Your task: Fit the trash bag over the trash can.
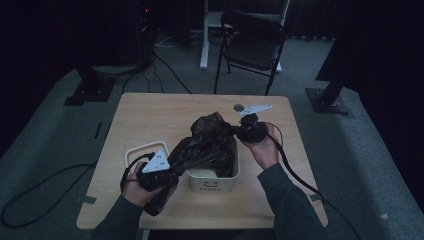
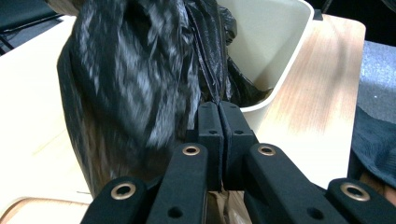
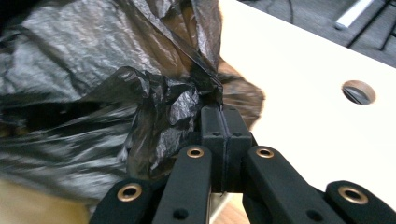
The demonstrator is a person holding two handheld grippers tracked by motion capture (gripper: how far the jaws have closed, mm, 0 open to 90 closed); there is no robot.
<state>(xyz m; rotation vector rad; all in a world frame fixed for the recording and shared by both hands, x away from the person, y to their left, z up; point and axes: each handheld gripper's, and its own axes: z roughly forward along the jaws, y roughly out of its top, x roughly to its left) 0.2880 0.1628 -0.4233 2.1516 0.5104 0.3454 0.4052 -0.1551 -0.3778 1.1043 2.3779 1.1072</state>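
While both tools are pinching the black bin bag (image 1: 207, 142), I'm lining the small cream bin (image 1: 214, 181) near the front middle of the worktop (image 1: 150, 115). The left tool (image 1: 156, 176) is clenched on the bag's edge outside the bin's left side; the right tool (image 1: 245, 131) is clamped on the opposite edge above the far right corner. The bag is sitting half in the bin, bunched above it. I'm judging it best to pull the edges apart evenly, then fold them down over the rim without tearing the film.
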